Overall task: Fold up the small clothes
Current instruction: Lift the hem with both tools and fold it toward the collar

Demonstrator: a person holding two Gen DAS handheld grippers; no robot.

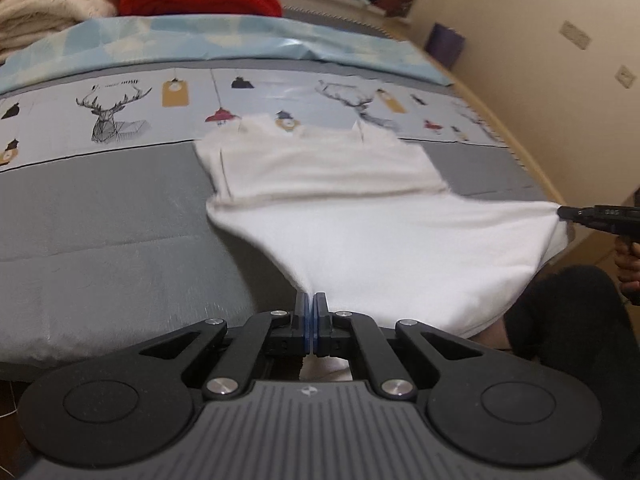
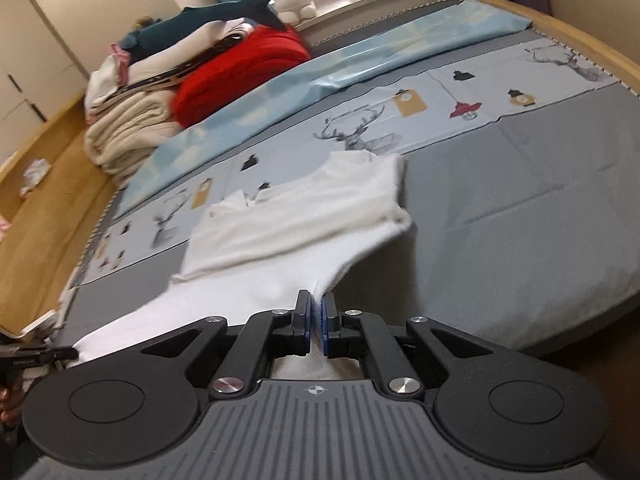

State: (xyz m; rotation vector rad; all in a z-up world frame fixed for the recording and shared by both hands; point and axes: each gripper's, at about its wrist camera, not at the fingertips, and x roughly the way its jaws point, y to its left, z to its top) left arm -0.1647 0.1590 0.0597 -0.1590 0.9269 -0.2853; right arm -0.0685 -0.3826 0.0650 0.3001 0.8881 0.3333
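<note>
A small white garment [image 1: 320, 168] lies on the grey bed cover, its far part flat with the neckline away from me. Its near hem is lifted off the bed and stretched between both grippers. My left gripper [image 1: 311, 300] is shut on the hem's left corner. The right gripper [image 1: 564, 213] shows at the right edge of the left wrist view, pinching the other corner. In the right wrist view the same white garment [image 2: 304, 216] runs from the bed up into my right gripper [image 2: 316, 304], shut on the cloth. The left gripper [image 2: 68, 353] grips the hem at far left.
The bed [image 1: 100, 220] has a grey cover with a printed deer band [image 1: 108, 116] and a pale blue sheet [image 1: 192, 36]. Folded cream blankets [image 2: 128, 136], a red blanket [image 2: 240, 72] and a plush shark [image 2: 224, 12] are piled at one end. A wooden bed frame [image 2: 48, 200] borders the mattress.
</note>
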